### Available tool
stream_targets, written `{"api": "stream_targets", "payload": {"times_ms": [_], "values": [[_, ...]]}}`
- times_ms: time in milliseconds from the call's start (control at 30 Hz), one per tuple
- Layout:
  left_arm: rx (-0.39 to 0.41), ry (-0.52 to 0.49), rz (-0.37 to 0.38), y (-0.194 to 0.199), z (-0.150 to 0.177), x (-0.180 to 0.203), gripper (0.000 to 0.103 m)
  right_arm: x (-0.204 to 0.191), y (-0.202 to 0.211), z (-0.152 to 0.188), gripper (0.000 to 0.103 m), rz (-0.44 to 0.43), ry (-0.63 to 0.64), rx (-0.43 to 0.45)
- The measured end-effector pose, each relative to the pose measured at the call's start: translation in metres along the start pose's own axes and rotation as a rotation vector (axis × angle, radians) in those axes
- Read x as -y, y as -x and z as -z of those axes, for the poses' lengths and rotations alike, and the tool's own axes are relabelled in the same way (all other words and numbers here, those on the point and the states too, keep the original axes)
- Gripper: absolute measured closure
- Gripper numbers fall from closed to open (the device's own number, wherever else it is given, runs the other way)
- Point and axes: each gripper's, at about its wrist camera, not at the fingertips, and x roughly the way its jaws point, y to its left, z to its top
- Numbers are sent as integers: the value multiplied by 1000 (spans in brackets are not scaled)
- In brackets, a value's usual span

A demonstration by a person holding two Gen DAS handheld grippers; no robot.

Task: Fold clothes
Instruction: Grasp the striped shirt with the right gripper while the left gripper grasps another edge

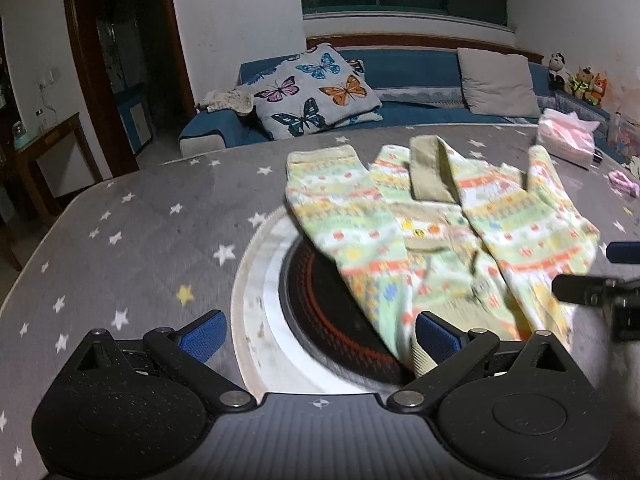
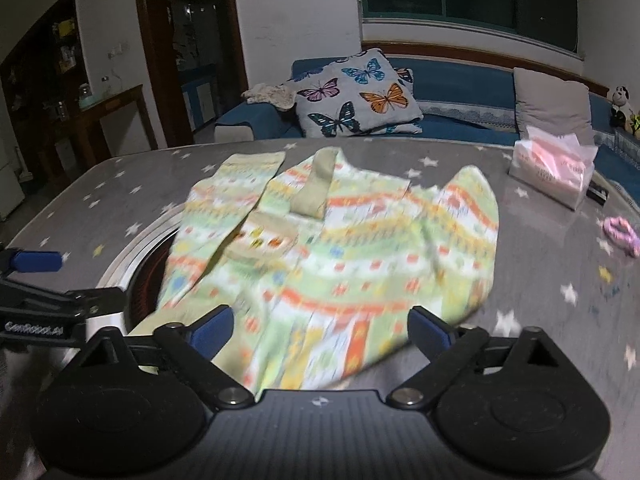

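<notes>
A pale green child's garment (image 1: 360,224) (image 2: 340,240) with orange and yellow bands and an olive collar lies spread on the grey star-patterned table cover (image 1: 140,240) (image 2: 520,280), with its sleeves folded in. It partly covers a dark round insert (image 1: 320,304) in the table. My left gripper (image 1: 320,336) is open at the garment's near left hem, and the cloth edge lies by its right pad (image 1: 436,336). My right gripper (image 2: 320,332) is open over the near hem, with blurred cloth below and between its pads. Each gripper also shows at the edge of the other view: right gripper (image 1: 582,269), left gripper (image 2: 90,278).
A pink tissue pack (image 1: 566,140) (image 2: 552,172) and a pink scrunchie (image 1: 622,186) (image 2: 620,236) lie on the table's far right. Behind the table stands a blue sofa (image 2: 460,80) with a butterfly cushion (image 1: 316,88) (image 2: 356,94) and a grey pillow (image 2: 552,104).
</notes>
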Motion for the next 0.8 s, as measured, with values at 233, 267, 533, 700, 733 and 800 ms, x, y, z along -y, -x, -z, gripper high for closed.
{"api": "stream_targets", "payload": {"times_ms": [233,267,533,700,733,800], "values": [[-10,5,5,-27,-25,-7,16,22,-47,-45,26,1,-52,-21],[-11,6,7,-31,-29,-8,16,24,-54,-51,27,1,-57,-21],[-12,8,24,-62,-60,-7,17,29,-109,-91,32,13,-44,-5],[-21,17,56,-89,-81,-4,17,32,-146,-103,38,25,-29,-32],[-21,17,64,-94,-85,-2,18,34,-153,-104,41,22,-35,-39],[-19,11,77,-104,-93,3,18,36,-164,-107,48,16,-45,-53]]}}
